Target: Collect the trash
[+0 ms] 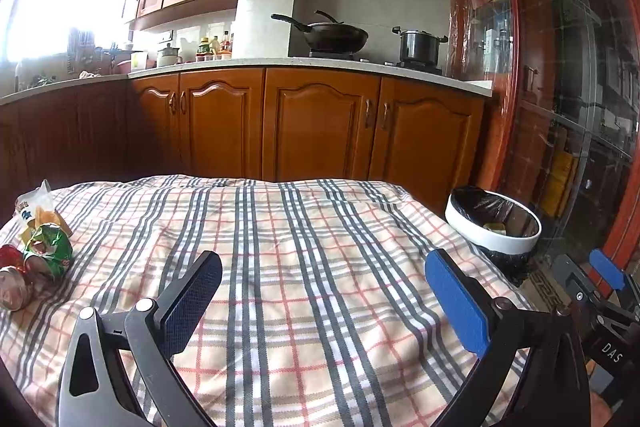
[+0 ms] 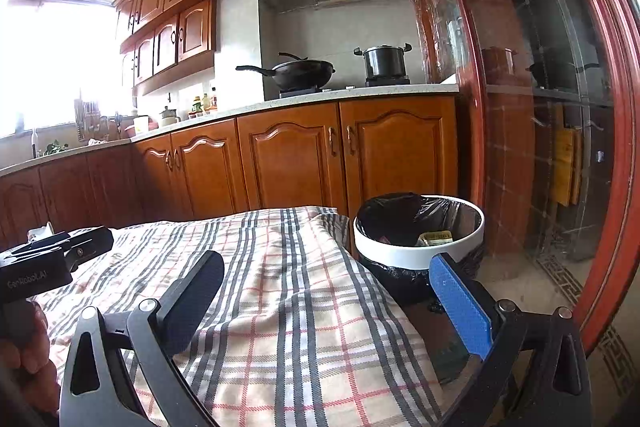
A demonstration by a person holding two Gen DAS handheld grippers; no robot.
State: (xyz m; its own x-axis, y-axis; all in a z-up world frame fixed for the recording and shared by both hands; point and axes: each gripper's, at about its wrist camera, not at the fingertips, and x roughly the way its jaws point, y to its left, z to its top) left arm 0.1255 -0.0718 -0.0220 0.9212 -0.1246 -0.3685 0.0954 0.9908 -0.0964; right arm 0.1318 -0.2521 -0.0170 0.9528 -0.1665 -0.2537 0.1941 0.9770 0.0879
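Observation:
Crumpled wrappers lie at the table's left edge: a green snack wrapper [image 1: 48, 247], a yellow-and-white bag [image 1: 36, 211] behind it and a red-and-silver piece [image 1: 12, 279] in front. My left gripper [image 1: 324, 291] hovers open over the plaid tablecloth [image 1: 304, 227], nothing between its fingers, well right of the wrappers. A white-rimmed trash bin [image 2: 418, 231] with a black liner stands beyond the table's right corner, some trash inside. My right gripper [image 2: 328, 291] stands open and empty near that corner, its blue pad [image 2: 460, 307] just in front of the bin.
Wooden kitchen cabinets [image 1: 320, 123] run behind the table, with a wok [image 1: 332, 35] and a pot [image 1: 420, 47] on the stove. A red-framed glass door [image 2: 560, 107] closes off the right side. A person's hand [image 2: 28, 351] holds the left gripper's handle.

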